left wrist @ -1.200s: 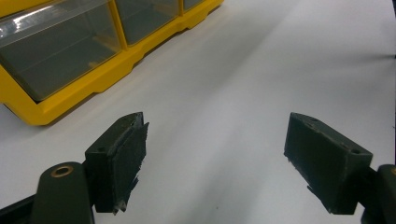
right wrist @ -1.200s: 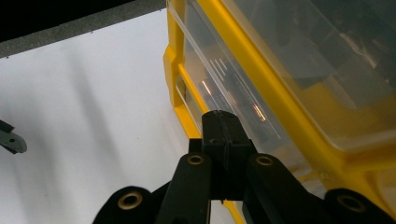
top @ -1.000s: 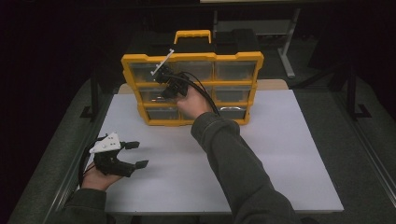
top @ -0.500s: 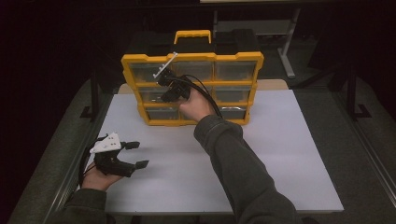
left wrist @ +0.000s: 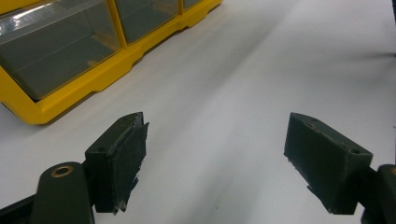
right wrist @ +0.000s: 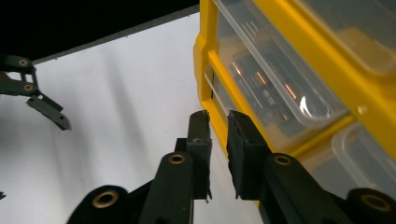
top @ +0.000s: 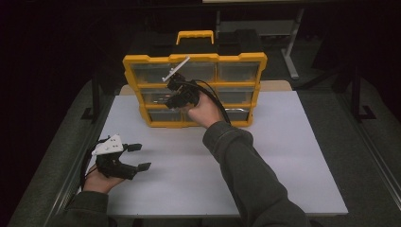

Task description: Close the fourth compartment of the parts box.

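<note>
right gripper [right wrist: 217,122]: jaws nearly closed, a thin gap between them, nothing gripped
organizer [top: 195,90]: directly ahead of the right tips, drawers [right wrist: 275,88] just beyond them
left gripper [left wrist: 215,163]: jaws wide apart, empty, over the table [top: 283,156], organizer ahead to its left

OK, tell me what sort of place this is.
Probably a workshop or lab test bench: a yellow drawer organizer of clear bins stands on a plain white tabletop, dark surroundings and metal table frames lie behind, and each hand holds a tool.
</note>
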The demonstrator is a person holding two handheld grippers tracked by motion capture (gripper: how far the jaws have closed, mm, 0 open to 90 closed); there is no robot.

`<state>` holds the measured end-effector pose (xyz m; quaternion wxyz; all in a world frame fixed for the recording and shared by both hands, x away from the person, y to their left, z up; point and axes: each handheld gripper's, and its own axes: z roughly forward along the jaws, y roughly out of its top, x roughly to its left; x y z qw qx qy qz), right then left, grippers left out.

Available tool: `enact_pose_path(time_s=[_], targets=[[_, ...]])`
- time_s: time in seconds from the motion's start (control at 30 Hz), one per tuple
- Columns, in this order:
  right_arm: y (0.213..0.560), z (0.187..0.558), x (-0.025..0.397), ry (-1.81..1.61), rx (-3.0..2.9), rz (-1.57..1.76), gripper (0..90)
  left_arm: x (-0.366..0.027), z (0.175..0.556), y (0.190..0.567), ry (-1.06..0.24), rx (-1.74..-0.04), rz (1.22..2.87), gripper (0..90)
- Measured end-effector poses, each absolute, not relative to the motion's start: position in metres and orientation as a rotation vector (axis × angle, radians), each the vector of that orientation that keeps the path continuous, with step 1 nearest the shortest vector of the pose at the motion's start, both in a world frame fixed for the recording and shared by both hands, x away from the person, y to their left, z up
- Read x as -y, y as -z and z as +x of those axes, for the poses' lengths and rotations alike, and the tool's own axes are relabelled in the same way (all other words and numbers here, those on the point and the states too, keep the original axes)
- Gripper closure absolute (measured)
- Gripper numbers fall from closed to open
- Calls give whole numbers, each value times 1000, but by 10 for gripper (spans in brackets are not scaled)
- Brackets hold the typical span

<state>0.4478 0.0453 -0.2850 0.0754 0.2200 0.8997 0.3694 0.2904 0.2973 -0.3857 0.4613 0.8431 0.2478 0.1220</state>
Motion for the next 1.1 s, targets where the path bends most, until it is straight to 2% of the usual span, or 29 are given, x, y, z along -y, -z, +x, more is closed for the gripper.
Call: enact_pose_path(time_s=[0.63,1.1], targets=[[297,439,-15,-1195,-2699,732,606,-295,290,386,-289,-626,2067,204],[302,432,2,-1214,-2688,770,559,-295,289,387,-289,-629,2061,204]])
